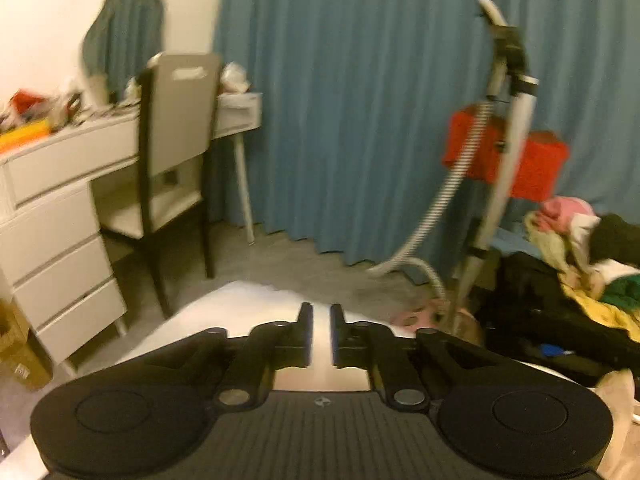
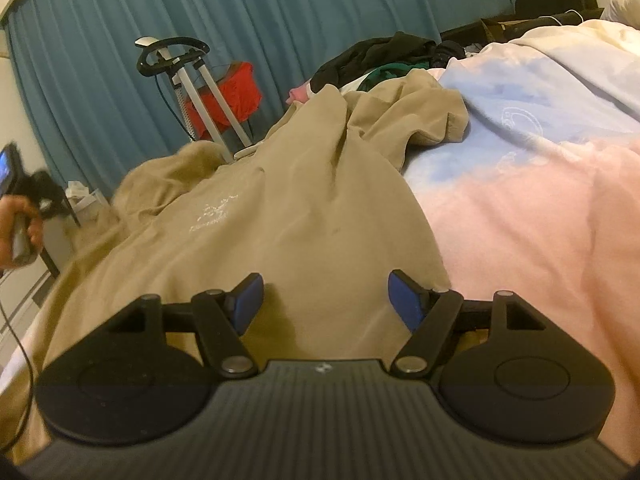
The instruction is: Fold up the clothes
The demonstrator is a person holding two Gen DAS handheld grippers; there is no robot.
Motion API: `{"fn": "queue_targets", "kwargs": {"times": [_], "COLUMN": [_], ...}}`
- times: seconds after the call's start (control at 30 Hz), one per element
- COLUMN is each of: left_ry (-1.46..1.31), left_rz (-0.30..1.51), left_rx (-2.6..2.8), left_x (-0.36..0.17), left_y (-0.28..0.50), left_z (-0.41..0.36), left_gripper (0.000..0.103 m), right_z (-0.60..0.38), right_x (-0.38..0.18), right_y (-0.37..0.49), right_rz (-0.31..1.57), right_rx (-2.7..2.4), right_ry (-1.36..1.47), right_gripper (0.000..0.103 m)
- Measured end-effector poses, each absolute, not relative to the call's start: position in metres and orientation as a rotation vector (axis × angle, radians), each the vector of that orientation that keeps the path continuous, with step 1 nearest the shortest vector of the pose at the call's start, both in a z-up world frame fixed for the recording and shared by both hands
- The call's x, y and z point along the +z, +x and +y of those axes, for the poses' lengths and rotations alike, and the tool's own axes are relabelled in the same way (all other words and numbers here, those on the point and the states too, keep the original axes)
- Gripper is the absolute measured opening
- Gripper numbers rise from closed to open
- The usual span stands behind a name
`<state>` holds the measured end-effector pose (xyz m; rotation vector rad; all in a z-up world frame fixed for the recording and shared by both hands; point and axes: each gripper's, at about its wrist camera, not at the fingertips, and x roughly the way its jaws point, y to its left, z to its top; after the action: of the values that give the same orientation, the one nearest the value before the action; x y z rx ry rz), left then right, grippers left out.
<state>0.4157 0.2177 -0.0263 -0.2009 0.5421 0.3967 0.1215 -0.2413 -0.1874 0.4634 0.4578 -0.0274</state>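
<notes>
The right gripper hangs low over the near end of a tan garment, its blue-padded jaws spread wide with nothing between them. The garment lies on the bed cover, its long axis running from the near left up to the far right. A small white logo faces up at mid-left, and a bunched, creased part that may be a sleeve reaches toward the far right. Its right edge crosses the pink and blue cover, which lies bare and open to the right. At the far end a heap of dark, green and pink clothes crowds the garment's top.

The left gripper is off the garment at the bed's left edge, pointing out over the white bed corner toward floor, chair and blue curtain. Its jaws stand narrowly apart, gripping nothing. In the right wrist view, a hand holds it at far left.
</notes>
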Motion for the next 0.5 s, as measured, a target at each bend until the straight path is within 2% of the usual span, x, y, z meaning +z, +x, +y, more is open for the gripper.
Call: {"fn": "queue_targets", "kwargs": {"times": [0.07, 0.13, 0.23, 0.27, 0.5], "left_ry": [-0.235, -0.263, -0.254, -0.247, -0.211], "left_rz": [0.550, 0.574, 0.586, 0.583, 0.589], "left_rx": [0.393, 0.345, 0.222, 0.186, -0.014], "left_x": [-0.036, -0.044, -0.051, -0.054, -0.074], "left_y": [0.403, 0.387, 0.372, 0.370, 0.391], "left_z": [0.240, 0.254, 0.251, 0.245, 0.178], "left_gripper": [0.032, 0.034, 0.044, 0.049, 0.064], "right_z": [-0.241, -0.241, -0.241, -0.241, -0.243], "right_x": [-0.187, -0.187, -0.188, -0.188, -0.189], "right_y": [0.121, 0.121, 0.121, 0.121, 0.121], "right_rz": [0.457, 0.456, 0.455, 0.454, 0.453], "right_rx": [-0.027, -0.027, -0.025, -0.025, -0.022], "right_ry": [0.461, 0.461, 0.463, 0.464, 0.462], "right_gripper": [0.072, 0.072, 0.072, 0.072, 0.072]}}
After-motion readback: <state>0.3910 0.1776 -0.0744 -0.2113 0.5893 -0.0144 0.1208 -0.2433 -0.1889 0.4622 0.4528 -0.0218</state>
